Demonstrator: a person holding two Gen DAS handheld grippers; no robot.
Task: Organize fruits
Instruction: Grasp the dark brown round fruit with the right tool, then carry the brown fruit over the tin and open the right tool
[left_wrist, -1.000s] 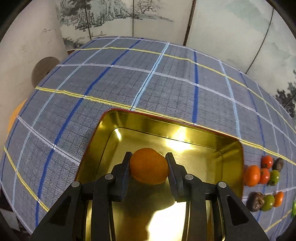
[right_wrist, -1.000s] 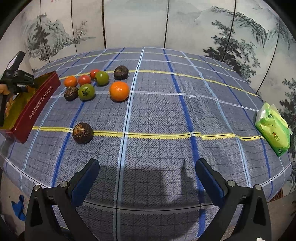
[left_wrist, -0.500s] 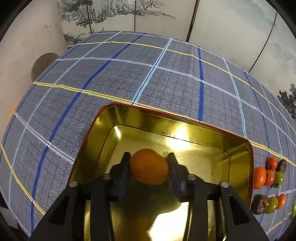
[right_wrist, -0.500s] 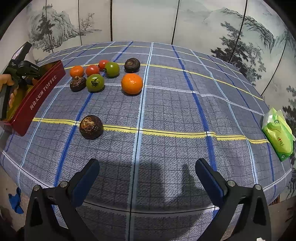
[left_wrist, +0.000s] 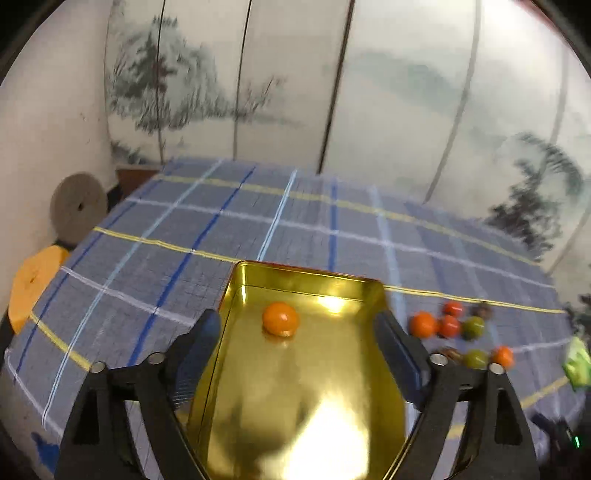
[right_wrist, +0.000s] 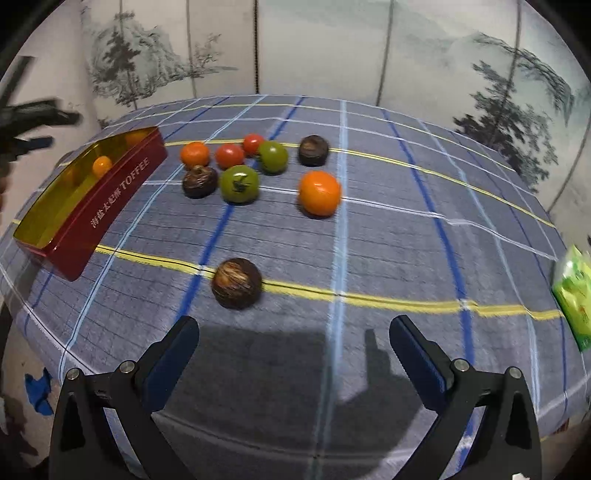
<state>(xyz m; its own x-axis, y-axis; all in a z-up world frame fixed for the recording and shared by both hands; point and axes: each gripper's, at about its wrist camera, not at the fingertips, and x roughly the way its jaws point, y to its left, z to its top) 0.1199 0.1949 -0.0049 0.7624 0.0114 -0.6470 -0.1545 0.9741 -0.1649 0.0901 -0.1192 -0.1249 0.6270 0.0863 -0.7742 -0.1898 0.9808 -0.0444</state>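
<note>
Orange (left_wrist: 280, 319) near tin (left_wrist: 236, 291) far wall, fingers (left_wrist: 207, 328) clear.

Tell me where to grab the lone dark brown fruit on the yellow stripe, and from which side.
Take the lone brown fruit across its widest middle, coming down from above with the open right tool. It is roundish and sits alone on the cloth, with clear space on both sides for the pads. It may roll, so close evenly.
</note>
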